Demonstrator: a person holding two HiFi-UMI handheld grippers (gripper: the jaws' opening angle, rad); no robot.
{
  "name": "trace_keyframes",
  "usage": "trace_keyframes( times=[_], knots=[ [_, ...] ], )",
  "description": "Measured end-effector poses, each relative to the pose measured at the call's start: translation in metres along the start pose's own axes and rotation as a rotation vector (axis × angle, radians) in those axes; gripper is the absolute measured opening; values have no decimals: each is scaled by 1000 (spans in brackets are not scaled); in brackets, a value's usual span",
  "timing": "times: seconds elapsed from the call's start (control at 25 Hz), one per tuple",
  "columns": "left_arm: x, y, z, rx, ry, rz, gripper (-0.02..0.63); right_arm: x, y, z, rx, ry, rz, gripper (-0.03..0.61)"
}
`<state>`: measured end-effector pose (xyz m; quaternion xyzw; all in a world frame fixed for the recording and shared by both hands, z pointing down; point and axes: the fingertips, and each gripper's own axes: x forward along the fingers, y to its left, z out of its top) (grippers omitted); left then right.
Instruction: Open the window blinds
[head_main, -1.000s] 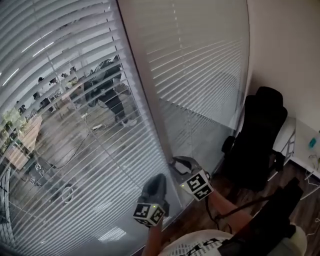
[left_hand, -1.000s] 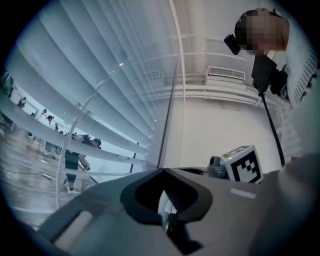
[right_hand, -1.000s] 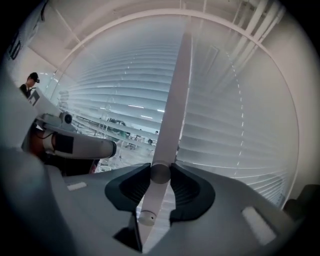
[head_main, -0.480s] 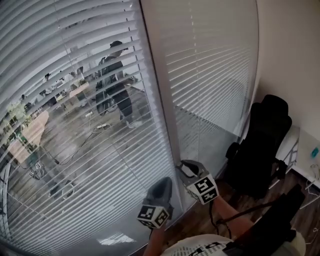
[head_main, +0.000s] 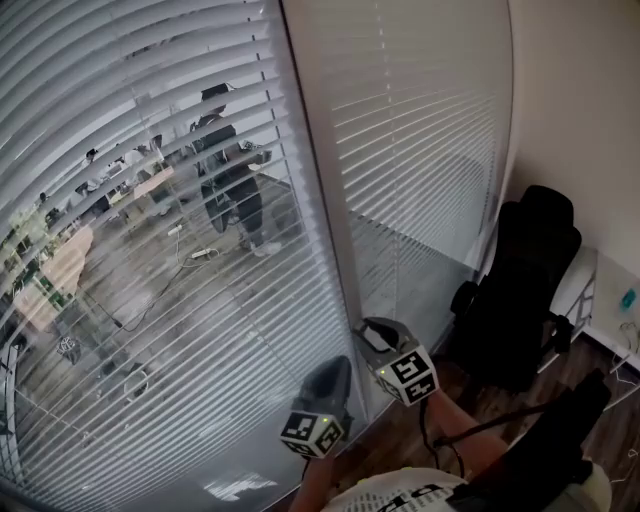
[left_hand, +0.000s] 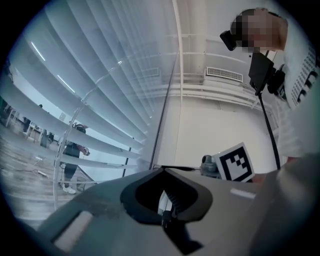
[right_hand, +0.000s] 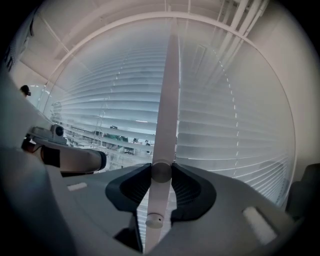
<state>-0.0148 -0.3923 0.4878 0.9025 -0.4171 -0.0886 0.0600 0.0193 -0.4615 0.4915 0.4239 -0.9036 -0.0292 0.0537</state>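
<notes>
**Change noted.** The right tool (right_hand: 161, 173) has just been closing by a small amount. It is now pinching a white upright rod (right_hand: 158, 202), which I judge to be the tilt wand of the blinds. In the head view neither tool has shifted appreciably across the last second, and both sit low at centre frame. The left tool (left_hand: 164, 204) has its jaws pressed together, or all but. Only a pale sliver shows in the slot, and nothing I can identify is held there.

**Meaning for the task.** The grip on the wand looks settled, so I judge a twist of it to be the step in hand. The left blind (head_main: 150, 260) fills the left half of the frame, and its slats are already tilted enough to see through. I cannot confirm that their angle has changed over the last second. The right blind (head_main: 420, 130), at upper centre right, is closed and opaque. The window post (head_main: 322, 200) separates the two. The task is therefore part done at best.

**Surface and room.**
- A dark wood floor (head_main: 600, 350) shows at lower right.
- A black office chair (head_main: 522, 290) stands near the window.
- A plain white wall (head_main: 580, 100) rises above the chair.
- A white counter (head_main: 612, 310) is at the right edge.
- Beyond the left glass is an office with desks, and a person (head_main: 232, 190) stands there at upper left.
</notes>
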Motion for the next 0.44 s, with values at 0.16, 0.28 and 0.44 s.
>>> trace_keyframes(
  times=[0.16, 0.28, 0.44],
  knots=[
    [-1, 1, 3, 4, -4, -3, -7, 0, 0, 0, -7, 5, -3, 124],
    [1, 2, 2, 1, -5, -6, -8, 3, -3, -1, -8, 6, -5, 124],
    [-1, 3, -1, 0, 0, -5, -8, 4, -3, -1, -22, 0, -4, 124]
  ],
)
